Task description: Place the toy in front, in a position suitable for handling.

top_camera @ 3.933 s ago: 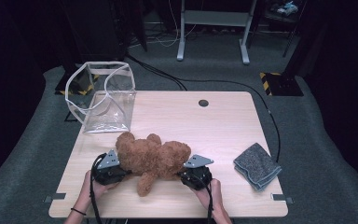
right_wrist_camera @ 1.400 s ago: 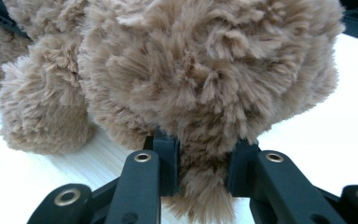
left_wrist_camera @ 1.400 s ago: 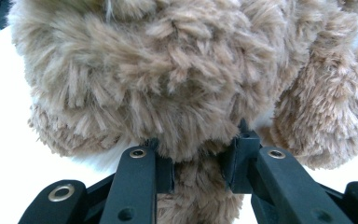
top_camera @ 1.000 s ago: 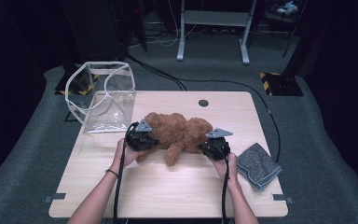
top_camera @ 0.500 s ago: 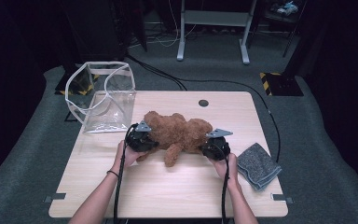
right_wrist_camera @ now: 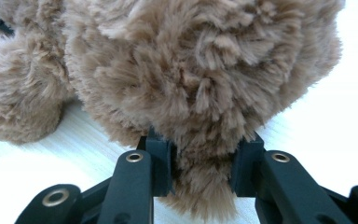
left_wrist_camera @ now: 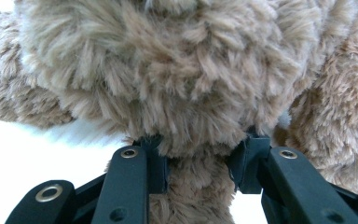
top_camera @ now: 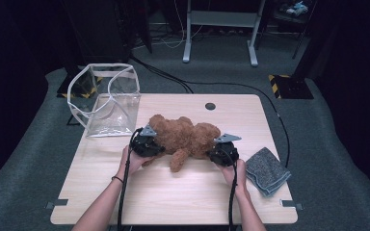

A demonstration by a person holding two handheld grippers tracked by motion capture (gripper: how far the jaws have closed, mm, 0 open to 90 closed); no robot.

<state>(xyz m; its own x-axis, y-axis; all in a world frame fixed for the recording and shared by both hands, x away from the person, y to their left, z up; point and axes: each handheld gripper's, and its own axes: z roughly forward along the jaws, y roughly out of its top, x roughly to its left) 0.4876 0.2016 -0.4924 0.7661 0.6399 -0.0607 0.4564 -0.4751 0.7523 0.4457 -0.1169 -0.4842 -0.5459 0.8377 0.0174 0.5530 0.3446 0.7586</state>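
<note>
Easing both grips on the teddy bear [top_camera: 185,137], left hand-held gripper [top_camera: 155,147] and right hand-held gripper [top_camera: 213,151] still pinching fur, jaws just opening; next, backing clear before bagging.

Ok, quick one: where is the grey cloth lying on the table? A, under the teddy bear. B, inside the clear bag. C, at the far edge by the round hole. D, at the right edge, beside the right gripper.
D: the grey cloth lies flat at the table's right edge, just right of the right gripper, apart from the teddy bear.
</note>
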